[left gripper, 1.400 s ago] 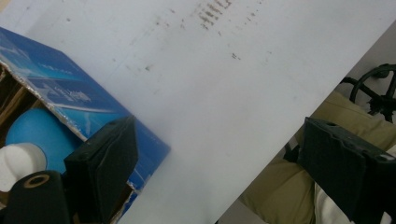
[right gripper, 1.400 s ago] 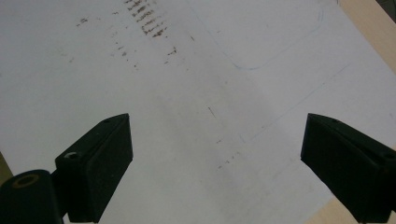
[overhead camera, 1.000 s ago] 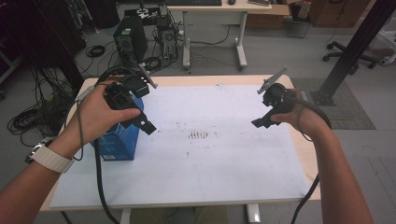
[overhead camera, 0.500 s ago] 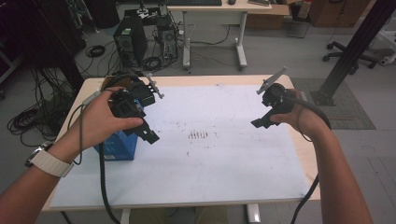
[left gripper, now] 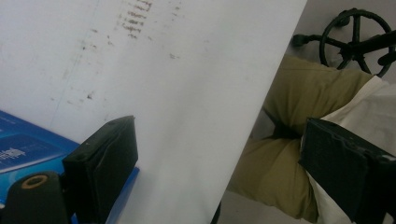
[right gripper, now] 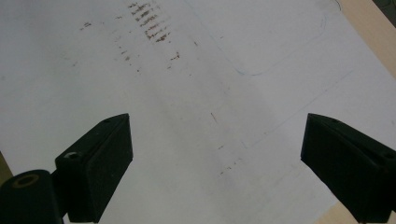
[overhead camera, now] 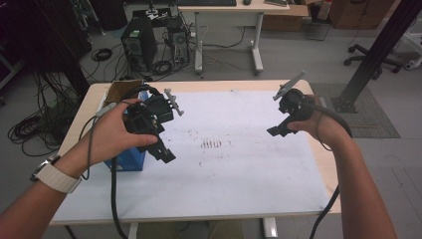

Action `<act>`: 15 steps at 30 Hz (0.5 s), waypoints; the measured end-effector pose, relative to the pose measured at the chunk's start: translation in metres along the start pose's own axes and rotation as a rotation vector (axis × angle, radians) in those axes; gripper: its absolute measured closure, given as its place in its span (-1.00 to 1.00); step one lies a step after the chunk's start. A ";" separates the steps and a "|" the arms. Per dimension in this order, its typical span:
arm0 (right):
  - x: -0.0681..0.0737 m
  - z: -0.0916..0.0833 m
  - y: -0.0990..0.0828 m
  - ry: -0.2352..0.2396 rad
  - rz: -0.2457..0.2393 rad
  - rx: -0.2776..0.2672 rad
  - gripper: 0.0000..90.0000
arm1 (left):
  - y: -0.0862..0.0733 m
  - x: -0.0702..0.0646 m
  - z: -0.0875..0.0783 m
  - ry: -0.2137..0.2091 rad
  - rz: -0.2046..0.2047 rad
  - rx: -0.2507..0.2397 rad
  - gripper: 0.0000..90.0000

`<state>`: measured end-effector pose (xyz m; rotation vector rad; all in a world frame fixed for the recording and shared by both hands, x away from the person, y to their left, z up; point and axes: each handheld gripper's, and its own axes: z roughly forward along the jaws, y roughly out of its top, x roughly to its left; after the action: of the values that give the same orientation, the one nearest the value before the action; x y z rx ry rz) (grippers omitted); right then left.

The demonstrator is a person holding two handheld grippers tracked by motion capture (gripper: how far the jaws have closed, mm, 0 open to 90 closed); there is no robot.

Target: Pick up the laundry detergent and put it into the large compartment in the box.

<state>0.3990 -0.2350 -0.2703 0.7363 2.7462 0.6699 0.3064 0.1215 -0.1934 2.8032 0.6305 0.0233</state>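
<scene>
The blue box (overhead camera: 124, 158) is sitting on the tabletop (overhead camera: 239, 199) at its left side, directly beneath the left hand (overhead camera: 112, 137) and just behind and below the left gripper (overhead camera: 161, 149); its long axis cannot be judged, since the hand is covering most of it. The left fingers (left gripper: 105, 158) are standing spread wide with nothing between them, aimed past the box toward the near edge of the tabletop, so the box is lying to their rear left rather than ahead of them. The right gripper (overhead camera: 278, 130) is hanging well apart across the white sheet (overhead camera: 249, 169), its fingers (right gripper: 100, 161) likewise spread and holding nothing. The left hand is plainly the nearer one. The left gripper view is showing a blue corner of the box just beside the left finger, contact uncertain, and the person's trouser leg beyond the table edge; the high view is placing the box against a brown carton (overhead camera: 119, 90) farther back.
</scene>
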 end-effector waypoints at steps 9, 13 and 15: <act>0.001 -0.001 0.001 0.000 -0.002 -0.002 -0.80 | -0.002 0.002 -0.001 0.006 -0.011 -0.007 -0.74; 0.001 0.000 0.001 0.002 -0.003 -0.001 -0.80 | -0.002 0.003 -0.001 0.006 -0.014 -0.014 -0.74; 0.001 0.001 0.000 0.003 -0.001 -0.001 -0.80 | -0.003 0.004 -0.001 0.006 -0.014 -0.015 -0.74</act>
<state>0.3982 -0.2339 -0.2708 0.7339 2.7486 0.6725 0.3090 0.1262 -0.1929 2.7856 0.6486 0.0335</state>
